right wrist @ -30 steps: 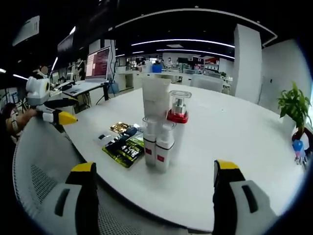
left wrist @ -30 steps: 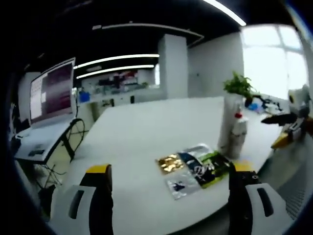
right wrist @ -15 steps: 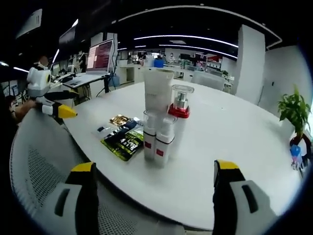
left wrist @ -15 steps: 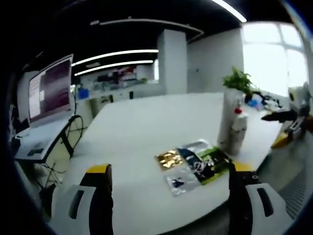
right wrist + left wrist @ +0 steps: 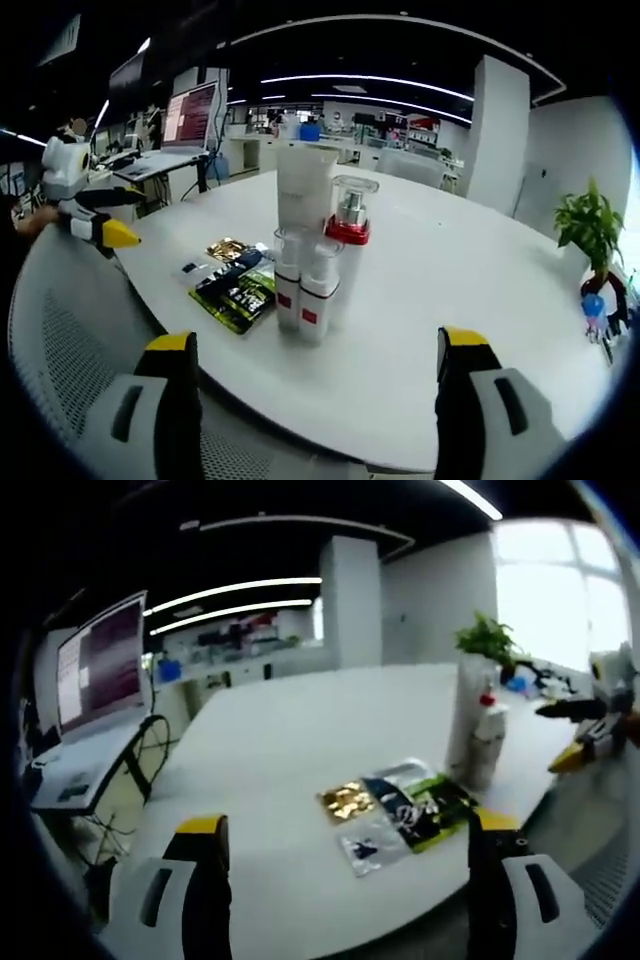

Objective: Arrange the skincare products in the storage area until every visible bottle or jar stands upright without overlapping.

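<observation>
1. The skincare cluster is standing near the front edge of the white counter (image 5: 480,290): a tall white tube (image 5: 303,190), a pump bottle with a red collar (image 5: 349,235) and two small white bottles with red labels (image 5: 301,290), all upright and packed close together, touching or nearly so.
2. Flat sachets (image 5: 232,285) are lying on the counter just beside the bottles, some overlapping one another; in the left gripper view the same sachets (image 5: 395,815) are sitting next to the bottle group (image 5: 478,735).
3. The right gripper (image 5: 310,400) is hovering off the counter edge with its jaws spread wide and holding nothing; the left gripper (image 5: 345,880) is likewise hanging with its jaws apart and empty.
4. Over the last second both views have been drifting only slightly: the cluster is sliding a little leftward in the right gripper view, which reads as the hand shifting, not the products moving.
5. Nothing on the counter is being touched yet, so the arranging is probably only beginning.
6. The other gripper's yellow tip (image 5: 108,232) is showing at the left, well apart from the products.
7. The tight spacing of the bottles is likely making a clean grasp awkward.
</observation>
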{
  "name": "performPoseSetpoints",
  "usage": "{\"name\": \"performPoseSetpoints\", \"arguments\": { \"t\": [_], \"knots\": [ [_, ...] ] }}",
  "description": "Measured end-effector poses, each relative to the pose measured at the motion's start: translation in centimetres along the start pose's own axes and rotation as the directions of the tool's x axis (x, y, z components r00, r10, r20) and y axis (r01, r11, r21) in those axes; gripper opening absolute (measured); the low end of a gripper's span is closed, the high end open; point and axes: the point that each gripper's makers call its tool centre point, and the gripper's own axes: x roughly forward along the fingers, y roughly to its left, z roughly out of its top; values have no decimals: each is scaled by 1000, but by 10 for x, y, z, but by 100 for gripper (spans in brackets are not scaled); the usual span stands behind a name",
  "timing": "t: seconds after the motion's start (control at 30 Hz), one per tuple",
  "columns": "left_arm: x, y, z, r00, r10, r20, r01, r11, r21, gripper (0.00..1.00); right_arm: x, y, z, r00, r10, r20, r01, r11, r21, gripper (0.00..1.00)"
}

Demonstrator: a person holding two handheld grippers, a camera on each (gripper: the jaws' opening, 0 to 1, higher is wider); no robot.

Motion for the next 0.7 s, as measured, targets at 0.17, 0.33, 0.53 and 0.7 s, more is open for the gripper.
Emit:
{"name": "performPoseSetpoints", "arguments": {
  "t": [0.17, 0.33, 0.53, 0.7],
  "knots": [
    [0, 1, 0, 1000, 0, 0, 0, 1000, 2, 97, 1, 1, -2, 1000, 7, -16, -7, 1000, 3, 99],
    [0, 3, 1, 1000, 5, 10, -5, 1000, 6, 97, 2, 9, -7, 998, 40, -49, -41, 999, -24, 99],
    [0, 5, 1, 1000, 14, 15, -14, 1000, 10, 97, 3, 7, -8, 998, 20, -55, -23, 999, -45, 99],
    [1, 4, 1, 1000, 11, 10, -11, 1000, 17, 97, 6, 4, -15, 996, -8, -85, -2, 993, -117, 99]
  ]
}}
